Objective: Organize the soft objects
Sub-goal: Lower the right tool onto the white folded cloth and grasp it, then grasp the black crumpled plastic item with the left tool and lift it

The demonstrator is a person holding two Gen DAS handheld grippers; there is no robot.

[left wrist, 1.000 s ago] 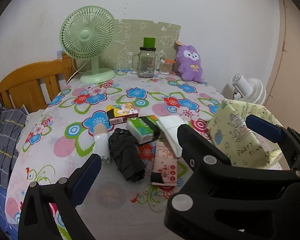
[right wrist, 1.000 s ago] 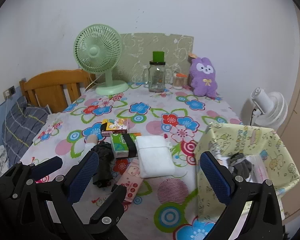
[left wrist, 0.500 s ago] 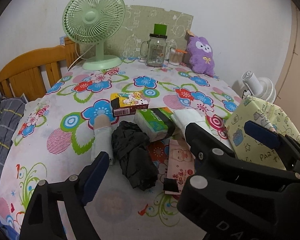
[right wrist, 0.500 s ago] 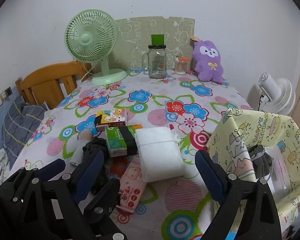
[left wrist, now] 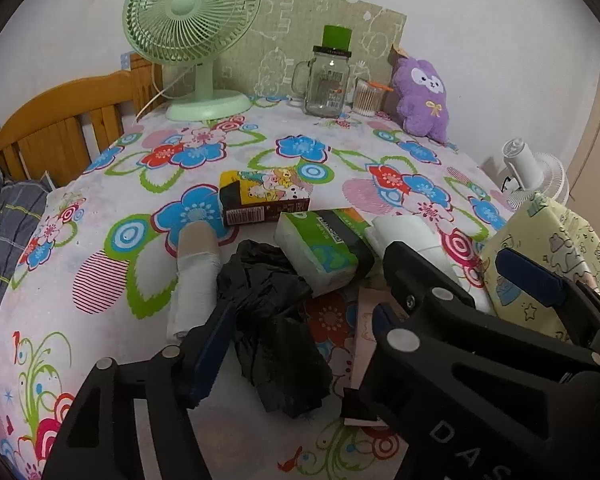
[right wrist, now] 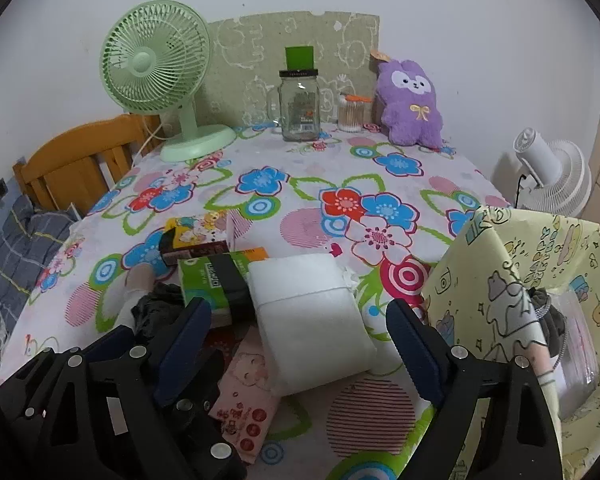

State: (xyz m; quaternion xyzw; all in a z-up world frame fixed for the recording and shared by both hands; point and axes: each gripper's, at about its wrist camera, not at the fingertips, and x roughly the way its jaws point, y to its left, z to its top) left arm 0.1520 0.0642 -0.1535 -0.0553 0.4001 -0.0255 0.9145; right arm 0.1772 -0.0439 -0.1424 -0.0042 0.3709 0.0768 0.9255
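Two grabbers going at once here. My left gripper (left wrist: 288, 344) has just been closing its jaws around the crumpled black cloth (left wrist: 276, 328). One blue pad sits at the cloth's left edge; the other finger is hidden behind my right tool, so I can't say the cloth is pinched yet. I'd call it part-open, nothing gripped.

My right gripper (right wrist: 296, 344) is spread wide over the white pad (right wrist: 312, 312), and its jaws have just been closing a bit too. There's a gap between each finger and the pad, so no hold there either.

Both targets lie on the flowery tablecloth (right wrist: 300, 200), bunched near the front edge with a green tissue pack (right wrist: 216, 276) and a pink packet (right wrist: 244, 396). The yellow fabric bin (right wrist: 500, 272) stands just to the right, with something dark already inside.

So I'd say this is the reach-and-grab step. Next up: drop a touch lower, squeeze until the soft stuff gives, then lift clear and swing over to the bin. The cloth looks floppy, so I reckon a deep bite beats nipping a loose fold.
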